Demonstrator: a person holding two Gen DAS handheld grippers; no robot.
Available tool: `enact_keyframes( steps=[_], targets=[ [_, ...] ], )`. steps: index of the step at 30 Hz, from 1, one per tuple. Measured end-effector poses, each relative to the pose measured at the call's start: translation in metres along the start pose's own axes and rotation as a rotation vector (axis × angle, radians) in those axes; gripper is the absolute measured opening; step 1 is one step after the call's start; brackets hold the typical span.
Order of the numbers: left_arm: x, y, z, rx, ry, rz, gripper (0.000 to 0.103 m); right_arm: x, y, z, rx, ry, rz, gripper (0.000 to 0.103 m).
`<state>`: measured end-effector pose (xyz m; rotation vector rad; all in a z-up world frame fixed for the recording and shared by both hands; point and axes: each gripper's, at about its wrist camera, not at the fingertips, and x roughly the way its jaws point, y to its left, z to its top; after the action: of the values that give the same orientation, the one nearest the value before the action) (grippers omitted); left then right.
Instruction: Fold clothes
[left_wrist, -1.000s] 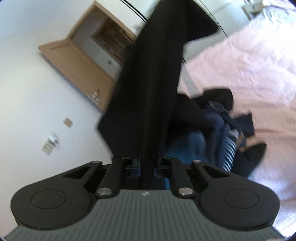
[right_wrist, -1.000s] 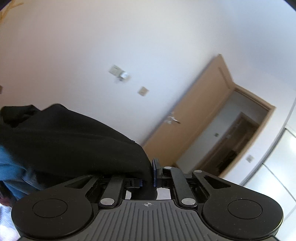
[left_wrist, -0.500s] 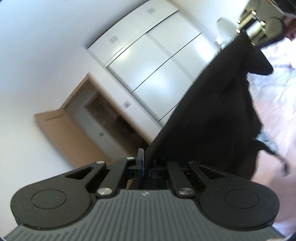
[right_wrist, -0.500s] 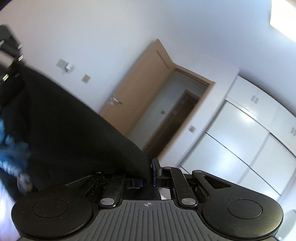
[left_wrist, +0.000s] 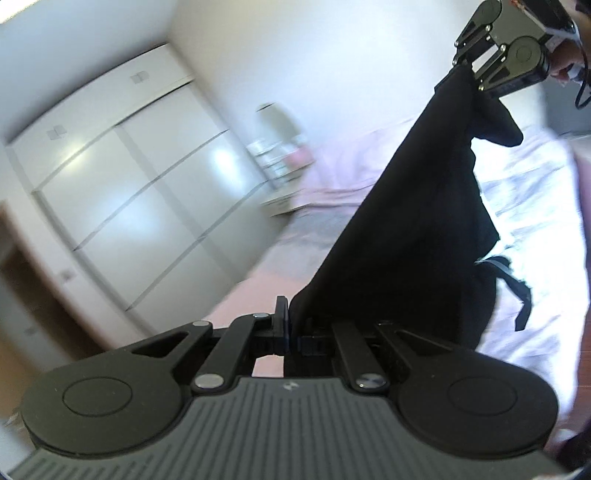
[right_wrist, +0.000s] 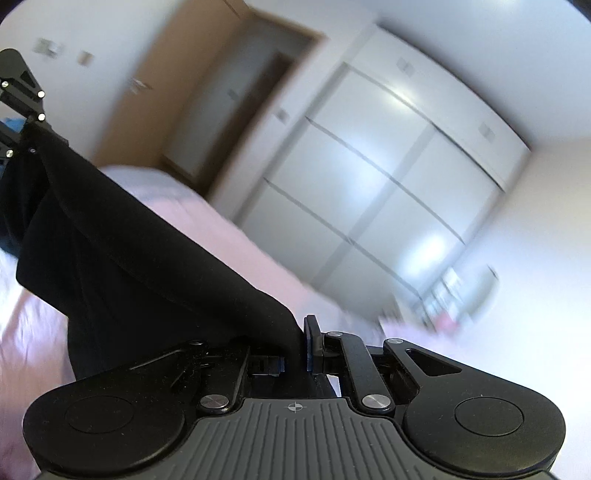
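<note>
While both grippers clamp it, a black garment (left_wrist: 417, 229) stretches between them. Left gripper (left_wrist: 291, 328) and right gripper (right_wrist: 295, 343) hold it above a pink bed (left_wrist: 535, 206)

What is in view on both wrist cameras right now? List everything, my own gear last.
garment: one, black, stretched in the air between the two grippers, lower part hanging over the bed
bed: one, pink cover, under and behind the garment
wardrobe: one, white sliding doors, along the far wall
door: one, light wood, open, beside the wardrobe
nightstand: one, pale, between wardrobe and bed, blurred items on top
wall plates: at least two, pale, on the wall next to the door, blurred
left gripper: one, black, shut on one end of the garment
right gripper: one, black, shut on the other end
hand: one, partly seen, holding the right gripper
</note>
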<state>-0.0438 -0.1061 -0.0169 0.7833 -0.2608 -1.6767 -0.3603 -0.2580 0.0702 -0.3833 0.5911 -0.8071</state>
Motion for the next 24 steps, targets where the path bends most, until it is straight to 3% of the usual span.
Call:
enact_keyframes(
  steps=[6,10,13,20,24],
  targets=[
    [-0.003,-0.007,0.013,0.032,-0.106,-0.151,0.004,-0.083,0.003,-0.028,0.066,0.146,-0.118,0.008],
    [-0.003,0.005,0.036,0.067,-0.189,-0.205,0.004,-0.125,0.002,-0.022,0.11,0.152,-0.206,0.008],
    [0.012,0.014,0.05,0.079,-0.202,-0.238,0.004,-0.131,0.006,0.002,0.138,0.143,-0.265,0.008],
    [0.119,0.012,0.064,0.123,-0.093,-0.289,0.007,-0.078,-0.019,0.005,0.151,0.224,-0.193,0.008],
    [0.233,-0.008,0.067,0.127,0.032,-0.32,0.008,0.014,-0.061,-0.037,0.176,0.316,-0.051,0.008]
  ],
)
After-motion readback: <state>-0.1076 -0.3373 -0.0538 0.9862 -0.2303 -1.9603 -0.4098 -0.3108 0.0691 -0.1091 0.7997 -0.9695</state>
